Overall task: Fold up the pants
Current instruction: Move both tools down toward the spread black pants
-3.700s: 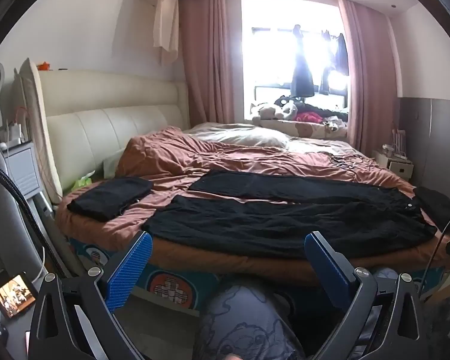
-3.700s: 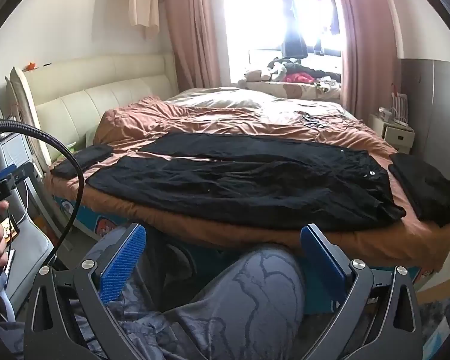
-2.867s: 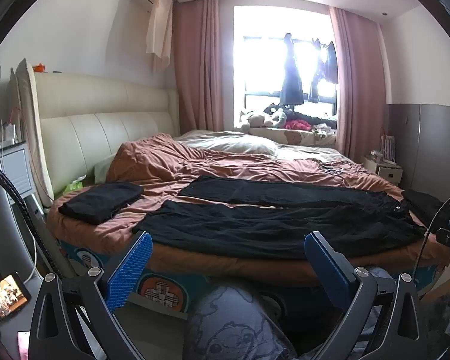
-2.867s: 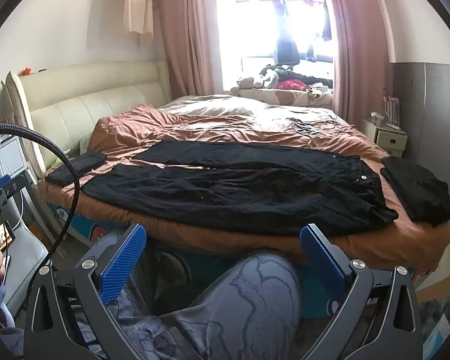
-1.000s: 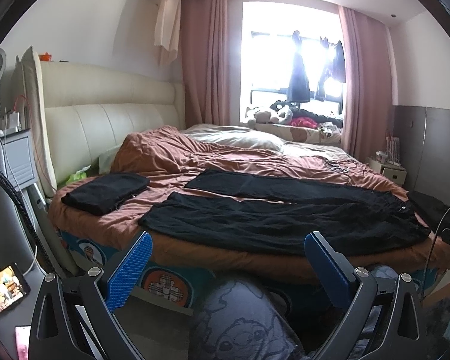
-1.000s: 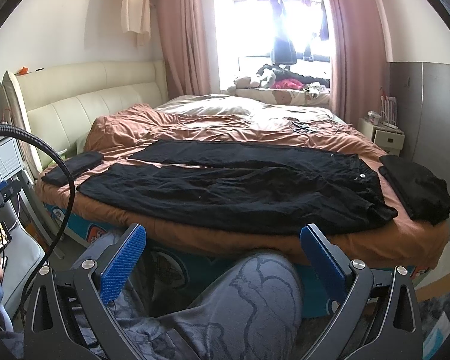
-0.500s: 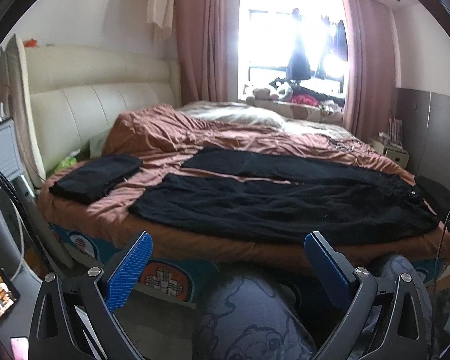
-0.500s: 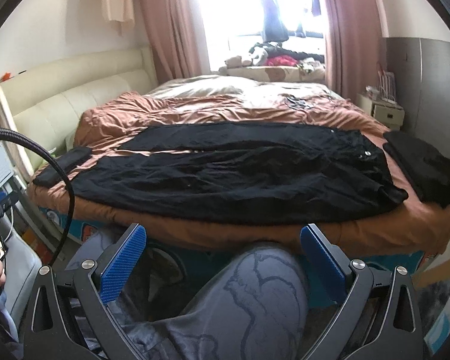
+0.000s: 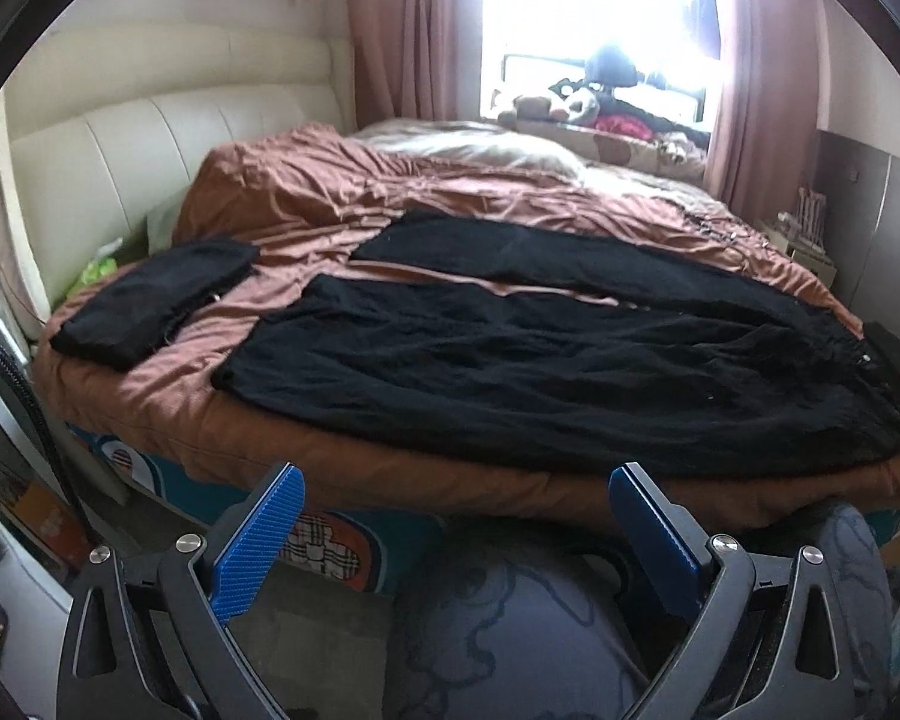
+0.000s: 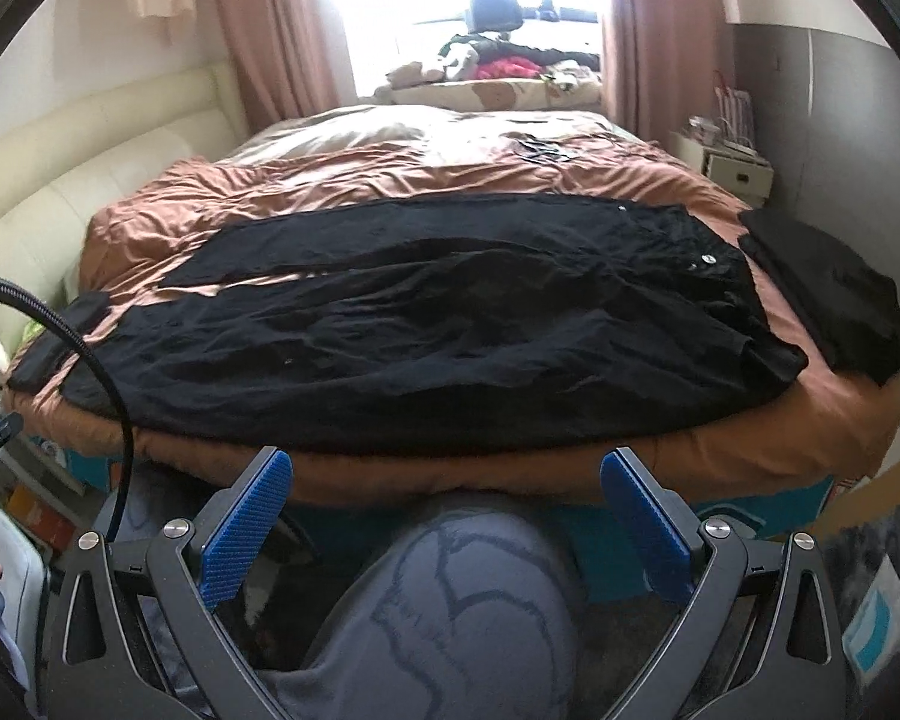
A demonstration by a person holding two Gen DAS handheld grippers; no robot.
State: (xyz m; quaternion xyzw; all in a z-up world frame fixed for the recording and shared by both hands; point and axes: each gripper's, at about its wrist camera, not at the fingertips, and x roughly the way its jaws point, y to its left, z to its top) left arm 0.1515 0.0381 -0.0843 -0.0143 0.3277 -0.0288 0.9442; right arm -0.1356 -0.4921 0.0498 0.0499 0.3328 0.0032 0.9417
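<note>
Black pants [image 9: 540, 354] [image 10: 426, 318] lie spread flat across the brown bedspread, legs pointing left, waist with its buttons at the right. My left gripper [image 9: 456, 483] hangs open just short of the bed's near edge, nothing between its blue pads. My right gripper [image 10: 447, 468] is open too, held below the same edge, in front of the pants' near leg. A person's knee in grey patterned trousers [image 10: 468, 600] fills the space under both grippers.
A folded black garment [image 9: 156, 300] rests at the bed's left end and another [image 10: 828, 294] at the right end. A cream headboard [image 9: 150, 144] stands on the left, a nightstand [image 10: 732, 168] on the right. A black cable [image 10: 90, 360] arcs at the left.
Both grippers have moved forward and tipped down toward the bed, so the pants fill more of each view. Both stay open.
</note>
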